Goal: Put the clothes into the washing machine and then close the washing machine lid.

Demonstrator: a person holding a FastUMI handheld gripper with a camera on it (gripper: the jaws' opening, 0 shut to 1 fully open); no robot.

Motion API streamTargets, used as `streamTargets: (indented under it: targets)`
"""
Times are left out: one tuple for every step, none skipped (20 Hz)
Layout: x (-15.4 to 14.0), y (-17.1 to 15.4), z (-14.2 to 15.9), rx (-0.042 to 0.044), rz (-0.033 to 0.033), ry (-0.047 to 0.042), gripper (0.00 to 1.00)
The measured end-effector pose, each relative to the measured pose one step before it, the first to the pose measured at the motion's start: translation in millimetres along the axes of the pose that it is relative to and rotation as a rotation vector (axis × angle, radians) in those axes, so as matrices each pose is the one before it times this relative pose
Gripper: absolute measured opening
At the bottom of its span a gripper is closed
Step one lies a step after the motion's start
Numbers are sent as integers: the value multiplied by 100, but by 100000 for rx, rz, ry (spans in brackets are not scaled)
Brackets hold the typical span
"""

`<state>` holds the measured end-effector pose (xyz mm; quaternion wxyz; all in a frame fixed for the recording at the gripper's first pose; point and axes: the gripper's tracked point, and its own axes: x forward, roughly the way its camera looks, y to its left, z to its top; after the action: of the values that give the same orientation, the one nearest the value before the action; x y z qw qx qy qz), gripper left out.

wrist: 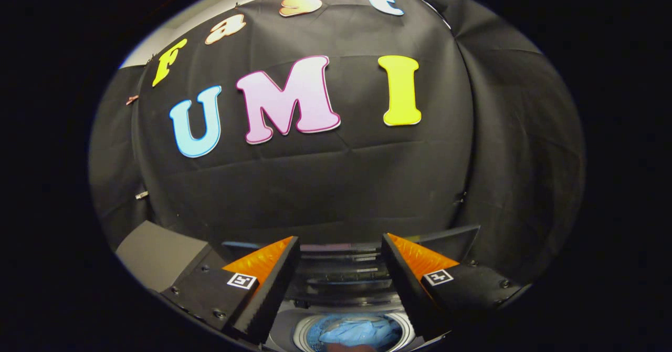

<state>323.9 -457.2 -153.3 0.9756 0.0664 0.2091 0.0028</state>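
We log a dark grey box-shaped block (157, 255) at the left, our gripper (340, 257) with jaws spread apart and gripping nothing, below and between them the round drum of a grey top-loading washing machine (299, 336), crumpled light-blue clothes (357, 331) lying inside it.

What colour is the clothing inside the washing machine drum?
Light blue. The clothing lies in the drum between the open gripper's fingers, seen in the gripper view.

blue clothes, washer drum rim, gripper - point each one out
blue clothes (357, 332), gripper view, middle of the bundle in the drum
drum rim (300, 336), gripper view, left curve
gripper (340, 244), gripper view, between its open fingertips
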Motion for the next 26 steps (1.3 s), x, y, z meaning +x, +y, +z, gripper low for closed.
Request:
streamTargets:
  targets:
    - [629, -245, 225, -1792, -1382, -1275, 99]
    - [593, -408, 6, -1874, -2217, -186, 99]
    - [769, -277, -570, -1198, -1914, 1920, 99]
    - [689, 132, -1002, 187, -463, 3677, 99]
    - [351, 82, -1199, 28, -1156, 4905, 99]
    - [402, 156, 682, -2039, -360, -4133, 99]
    - [277, 529, -312, 224, 933, 2054, 99]
    - [4, 230, -430, -1071, -398, 2936, 99]
    - [204, 27, 119, -2828, -389, -1585, 100]
    - [440, 158, -351, -412, -125, 1027, 100]
    - [41, -21, 283, 1103, -270, -289, 99]
    - [98, 104, -60, 698, 65, 367, 100]
    - [-121, 40, -126, -563, 139, -251, 100]
    - [-299, 64, -93, -932, 29, -213, 100]
    - [-286, -121, -15, -431, 211, -553, 100]
    - [-246, 71, -101, 357, 197, 32, 100]
    - [-149, 59, -106, -263, 69, -230, 100]
    - [-208, 6, -112, -218, -16, 162, 100]
    - [-262, -71, -74, 279, 3, 200, 100]
    - [-197, 22, -62, 345, 101, 214, 100]
    - [-195, 79, -131, -141, 95, 122, 100]
    - [-307, 0, -61, -186, 51, -4, 100]
    - [-311, 13, -25, -27, 196, -152, 100]
    - [-284, 11, -25, 150, 177, -186, 100]
    - [-167, -61, -217, -133, 99, -106, 100]
    - [-235, 25, -38, -211, 19, 41, 100]
